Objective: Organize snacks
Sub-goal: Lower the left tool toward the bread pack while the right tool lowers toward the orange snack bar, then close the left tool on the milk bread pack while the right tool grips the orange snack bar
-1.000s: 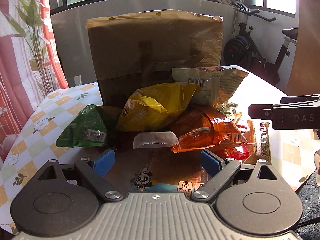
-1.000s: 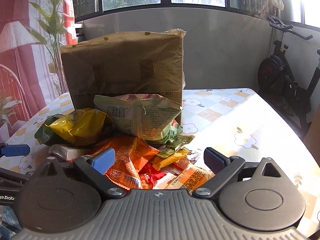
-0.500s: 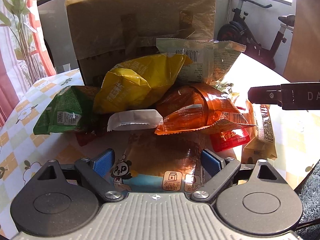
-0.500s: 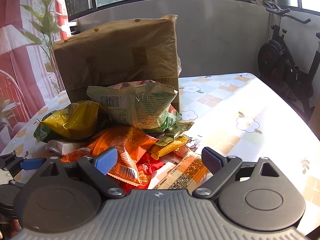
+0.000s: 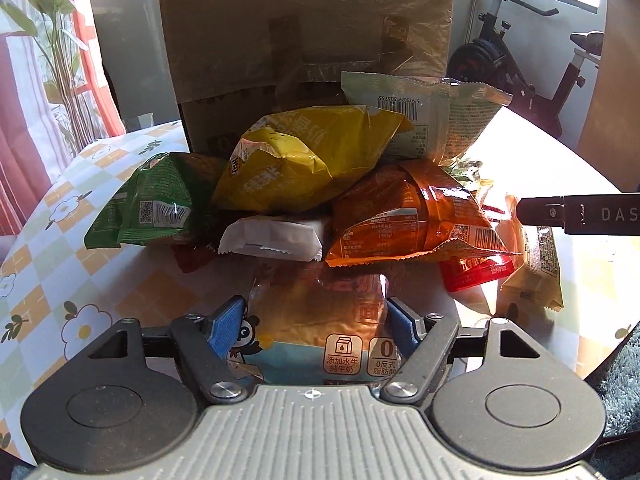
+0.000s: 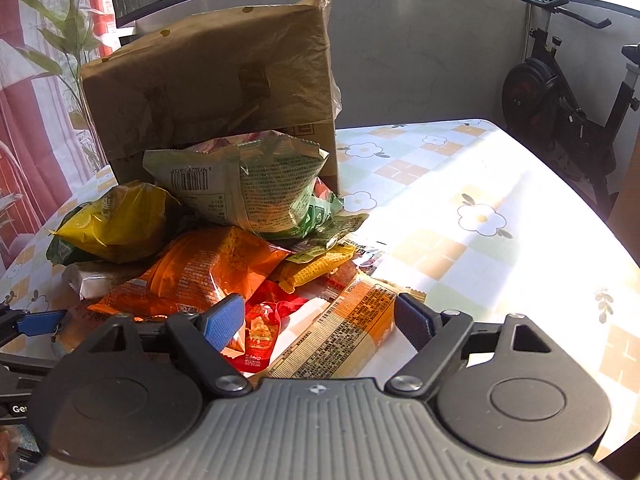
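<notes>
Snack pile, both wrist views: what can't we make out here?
- Brown paper bag: its inside shows in neither view; its front wall faces both cameras.
- Panda-print bread pack, left wrist view: near end hidden behind the closing left gripper.
- Red packet, right wrist view: partly under the orange bag.
- Right gripper, closing: pad contact with the flat orange-label pack unclear.

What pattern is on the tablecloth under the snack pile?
A pale checked tablecloth of orange, green and white squares with white flowers, clearest in the right wrist view.
</notes>
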A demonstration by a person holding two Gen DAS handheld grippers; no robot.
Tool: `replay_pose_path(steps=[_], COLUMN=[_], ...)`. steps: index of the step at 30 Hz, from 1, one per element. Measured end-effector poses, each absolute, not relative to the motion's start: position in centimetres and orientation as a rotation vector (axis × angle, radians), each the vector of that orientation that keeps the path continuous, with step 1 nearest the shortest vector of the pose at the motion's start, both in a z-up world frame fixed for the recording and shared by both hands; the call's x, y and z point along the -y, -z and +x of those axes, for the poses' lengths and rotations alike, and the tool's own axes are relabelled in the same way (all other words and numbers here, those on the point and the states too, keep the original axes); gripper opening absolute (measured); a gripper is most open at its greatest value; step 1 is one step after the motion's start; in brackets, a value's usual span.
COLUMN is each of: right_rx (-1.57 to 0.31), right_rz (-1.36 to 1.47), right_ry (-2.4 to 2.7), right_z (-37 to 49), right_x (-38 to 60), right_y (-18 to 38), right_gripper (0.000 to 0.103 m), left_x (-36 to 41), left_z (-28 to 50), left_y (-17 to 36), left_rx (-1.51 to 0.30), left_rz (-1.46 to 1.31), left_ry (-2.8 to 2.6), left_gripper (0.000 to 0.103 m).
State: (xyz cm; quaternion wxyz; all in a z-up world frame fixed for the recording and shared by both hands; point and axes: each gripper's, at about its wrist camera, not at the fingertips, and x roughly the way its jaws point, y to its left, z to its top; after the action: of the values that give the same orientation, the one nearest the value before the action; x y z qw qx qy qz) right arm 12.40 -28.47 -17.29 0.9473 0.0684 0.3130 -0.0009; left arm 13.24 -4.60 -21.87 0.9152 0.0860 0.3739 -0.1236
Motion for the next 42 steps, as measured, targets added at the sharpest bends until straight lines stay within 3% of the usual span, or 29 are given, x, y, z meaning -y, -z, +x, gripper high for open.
replay_pose_path(steps=[16, 21, 26, 34, 39, 42], right_rx=[-0.739, -0.731, -0.736, -0.724, -0.733, -0.729], right_rz=[0.135, 0.170, 0.170, 0.100, 0.125, 0.138], right_ry=[-0.044, 0.002, 0.024, 0.063, 0.049, 0.044], right_z=[13.5, 13.4, 13.5, 14.6, 14.4, 14.0], right_x=[28.6, 29.8, 30.2, 29.7, 30.2, 30.5], right_y=[19.8, 19.9, 20.3, 21.1, 20.9, 20.7], right_gripper=[0.066, 0.055, 0.053, 0.053, 0.041, 0.040], left_x=[1.5, 1.2, 1.2, -2.1, -3.0, -3.2], left_z=[14.3, 14.7, 14.2, 12.8, 11.8, 11.3], left_y=[21.5, 22.0, 21.6, 19.7, 18.7, 18.2], left_rx=[-0.811, -0.796, -0.790, -0.807, -0.781, -0.758], left_rz=[0.119, 0.104, 0.131, -0.007, -0.037, -0.040], left_ry=[0.021, 0.038, 0.024, -0.013, -0.034, -0.049], left_gripper=[0.081, 0.084, 0.075, 0.074, 0.074, 0.074])
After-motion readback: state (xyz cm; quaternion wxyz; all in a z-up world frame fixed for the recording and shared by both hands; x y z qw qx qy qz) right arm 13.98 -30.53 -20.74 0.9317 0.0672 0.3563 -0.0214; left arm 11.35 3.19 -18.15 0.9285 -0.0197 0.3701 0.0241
